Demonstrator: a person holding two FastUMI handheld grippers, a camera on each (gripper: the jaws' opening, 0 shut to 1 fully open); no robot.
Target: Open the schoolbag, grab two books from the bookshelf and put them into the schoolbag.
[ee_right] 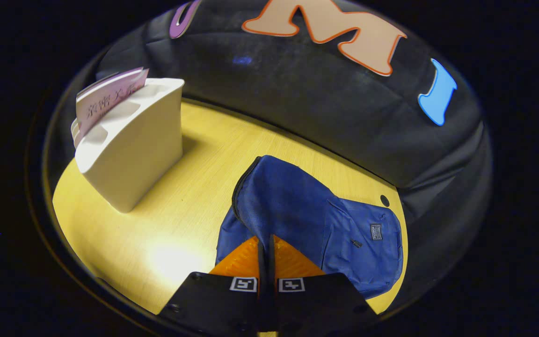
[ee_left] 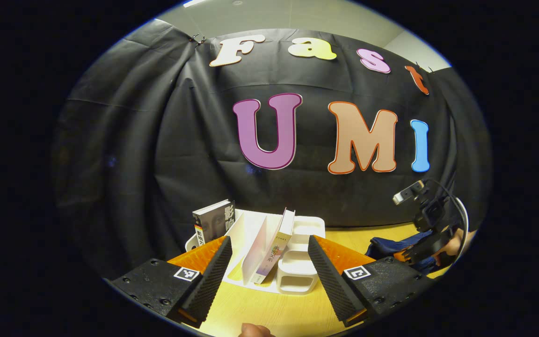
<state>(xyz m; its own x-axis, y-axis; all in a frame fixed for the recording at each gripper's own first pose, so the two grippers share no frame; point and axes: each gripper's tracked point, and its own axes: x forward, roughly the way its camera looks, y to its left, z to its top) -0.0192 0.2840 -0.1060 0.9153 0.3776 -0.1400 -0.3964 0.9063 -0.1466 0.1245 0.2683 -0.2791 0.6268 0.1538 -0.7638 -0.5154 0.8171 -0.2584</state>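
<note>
The blue schoolbag (ee_right: 297, 215) lies flat on the yellow wooden table (ee_right: 180, 210), toward the right side and near the black cloth wall (ee_right: 325, 107). In the right gripper view its zipper edge runs down the bag's left side, and a small label patch sits on the front pocket. The right gripper (ee_right: 265, 252) is directly over the near end of the bag with its fingers pressed together, almost no gap between them; whether fabric or a zipper pull is pinched there cannot be told. In the left gripper view this same gripper (ee_left: 431, 234) shows far off at the right, held by a hand (ee_left: 456, 243) just above the bag (ee_left: 391, 245).

The left gripper (ee_left: 269, 269) is released, its fingers spread wide and holding nothing. It hovers low over the table (ee_left: 274, 313), facing the white bookshelf (ee_left: 297, 262), which stands between the two fingers as seen from that camera but farther off, not touching them. A dark-covered book (ee_left: 214, 221) stands at the shelf's left end, and a light-covered book (ee_left: 276, 250) leans tilted in a middle slot. In the right gripper view, the shelf (ee_right: 129, 145) stands to the far left with the light book (ee_right: 110, 96) rising from it.

Bare tabletop lies between the shelf and the bag, well apart from each other. The cloth wall closes the far edge of the table just behind both. A fingertip (ee_left: 255, 331) shows at the near edge in the left gripper view.
</note>
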